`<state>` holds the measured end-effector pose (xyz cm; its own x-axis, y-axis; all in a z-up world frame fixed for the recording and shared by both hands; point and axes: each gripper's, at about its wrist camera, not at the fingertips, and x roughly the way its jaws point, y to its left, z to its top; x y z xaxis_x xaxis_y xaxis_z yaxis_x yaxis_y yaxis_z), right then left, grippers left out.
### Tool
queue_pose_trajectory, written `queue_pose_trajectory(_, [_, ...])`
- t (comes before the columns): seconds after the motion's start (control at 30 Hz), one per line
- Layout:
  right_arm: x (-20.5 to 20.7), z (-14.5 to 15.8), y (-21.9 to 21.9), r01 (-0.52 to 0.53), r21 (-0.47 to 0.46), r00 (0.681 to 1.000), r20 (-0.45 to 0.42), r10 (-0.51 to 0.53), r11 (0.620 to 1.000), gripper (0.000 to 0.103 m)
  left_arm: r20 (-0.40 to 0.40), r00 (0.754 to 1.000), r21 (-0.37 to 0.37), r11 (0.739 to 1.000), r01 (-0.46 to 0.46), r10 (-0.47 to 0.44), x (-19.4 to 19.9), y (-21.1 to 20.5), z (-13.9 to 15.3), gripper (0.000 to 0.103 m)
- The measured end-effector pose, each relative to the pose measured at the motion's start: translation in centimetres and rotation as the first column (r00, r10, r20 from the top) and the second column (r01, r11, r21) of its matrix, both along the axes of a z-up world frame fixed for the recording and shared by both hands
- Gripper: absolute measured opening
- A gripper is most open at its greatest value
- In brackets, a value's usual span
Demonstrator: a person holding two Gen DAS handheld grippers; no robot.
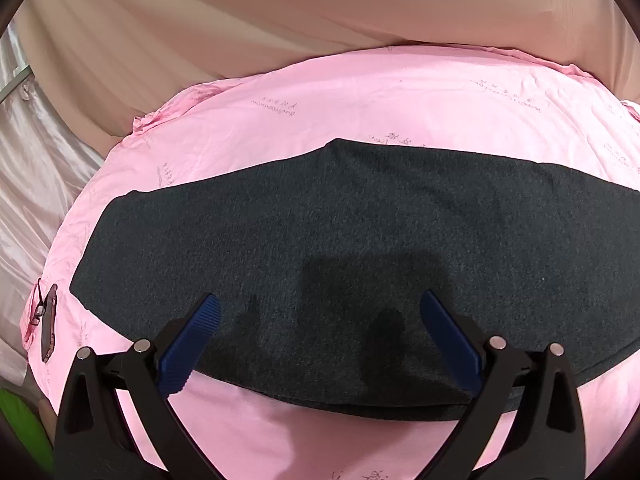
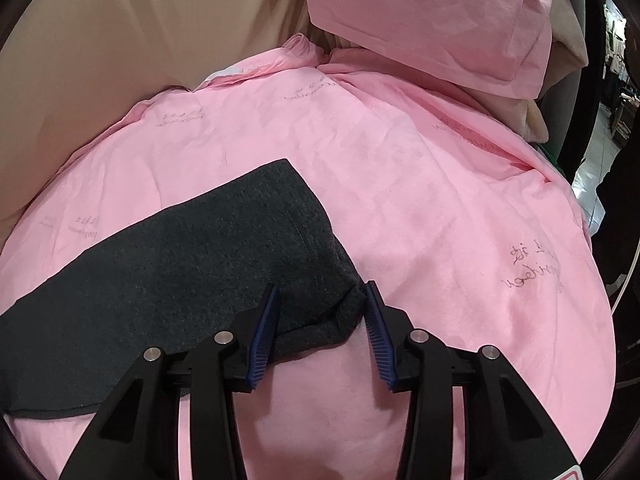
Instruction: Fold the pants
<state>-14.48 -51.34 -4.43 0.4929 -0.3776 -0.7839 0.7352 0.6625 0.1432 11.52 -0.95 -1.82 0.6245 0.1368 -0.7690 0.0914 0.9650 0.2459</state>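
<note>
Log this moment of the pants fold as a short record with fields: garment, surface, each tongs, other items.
garment: dark grey pants, lying flat, folded into a long band
surface: pink printed bedsheet, wrinkled
left tongs: open wide above the pants' near edge, nothing between the pads
right tongs: part open, straddling the pants' bunched corner, pads not pressing on it
other items: pink pillow at the far end; folded glasses at the sheet's left edge
</note>
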Motion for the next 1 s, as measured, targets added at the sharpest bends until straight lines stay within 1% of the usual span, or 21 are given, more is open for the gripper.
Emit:
queue_pose_trajectory(0.03, [-0.1, 0.0, -0.2, 0.004, 0.018, 1.000, 0.009, -0.005, 1.000, 0.045, -0.001, 1.000, -0.001, 1.000, 0.000, 0.000, 0.0, -0.1, -0.1, 0.098])
queue_pose_trajectory(0.1, [-0.1, -0.2, -0.4, 0.016, 0.035, 1.000, 0.023, -0.016, 0.999, 0.045, -0.002, 1.000, -0.002, 1.000, 0.001, -0.001, 0.1, -0.1, -0.1, 0.098])
queue_pose_trajectory(0.13, [0.0, -0.2, -0.3, 0.014, 0.029, 1.000, 0.020, -0.014, 0.999, 0.045, -0.002, 1.000, -0.001, 1.000, 0.001, -0.001, 0.1, -0.1, -0.1, 0.098])
queue_pose_trajectory(0.17, [0.1, -0.2, -0.2, 0.017, 0.016, 1.000, 0.017, -0.017, 1.000, 0.039, -0.003, 1.000, -0.001, 1.000, 0.001, -0.001, 0.1, -0.1, -0.2, 0.098])
queue_pose_trajectory(0.2, [0.1, -0.2, -0.1, 0.015, 0.008, 1.000, 0.012, -0.015, 1.000, 0.037, -0.004, 1.000, -0.001, 1.000, 0.001, -0.001, 0.1, -0.1, -0.2, 0.098])
queue_pose_trajectory(0.27, [0.1, -0.1, 0.0, 0.011, 0.002, 1.000, 0.014, -0.011, 1.000, 0.020, -0.004, 1.000, 0.000, 1.000, 0.001, -0.001, 0.1, -0.2, -0.2, 0.098])
queue_pose_trajectory(0.3, [0.1, 0.0, 0.0, 0.007, 0.009, 1.000, 0.022, -0.007, 1.000, 0.018, -0.004, 1.000, 0.002, 1.000, 0.000, 0.000, 0.2, -0.2, -0.3, 0.098])
queue_pose_trajectory(0.37, [0.0, 0.1, 0.0, 0.004, 0.015, 0.999, 0.037, -0.004, 1.000, 0.019, -0.007, 1.000, 0.001, 1.000, -0.001, 0.001, 0.2, -0.2, -0.4, 0.098])
queue_pose_trajectory(0.43, [0.1, -0.1, 0.0, -0.005, 0.022, 1.000, 0.030, 0.005, 1.000, 0.025, -0.007, 1.000, 0.000, 1.000, -0.002, 0.002, 0.2, -0.3, -0.4, 0.098])
queue_pose_trajectory(0.47, [0.2, -0.3, -0.1, -0.003, 0.028, 1.000, 0.028, 0.002, 1.000, 0.031, -0.007, 1.000, -0.001, 1.000, -0.002, 0.002, 0.1, -0.2, -0.4, 0.098])
queue_pose_trajectory(0.53, [0.3, -0.5, -0.2, 0.001, 0.032, 0.999, 0.034, -0.002, 0.999, 0.031, -0.007, 1.000, -0.005, 1.000, -0.004, 0.004, 0.1, -0.1, -0.3, 0.098])
queue_pose_trajectory(0.6, [0.2, -0.5, -0.2, 0.010, 0.031, 0.999, 0.040, -0.012, 0.999, 0.023, -0.005, 1.000, -0.011, 1.000, -0.005, 0.005, 0.0, 0.1, -0.2, 0.098])
queue_pose_trajectory(0.63, [0.1, -0.4, -0.2, 0.010, 0.038, 0.999, 0.046, -0.012, 0.999, 0.012, -0.004, 1.000, -0.012, 1.000, -0.005, 0.005, 0.0, 0.2, -0.1, 0.098])
queue_pose_trajectory(0.73, [-0.4, 0.3, 0.2, 0.015, 0.037, 0.997, 0.074, -0.017, 0.999, 0.012, 0.000, 1.000, -0.017, 1.000, -0.003, 0.003, -0.2, 0.6, 0.0, 0.098])
queue_pose_trajectory(1.0, [-0.7, 4.8, 1.8, -0.003, -0.030, 0.992, 0.127, 0.007, 1.000, 0.011, 0.008, 1.000, -0.047, 0.999, 0.002, -0.002, -0.5, 1.6, 0.4, 0.098])
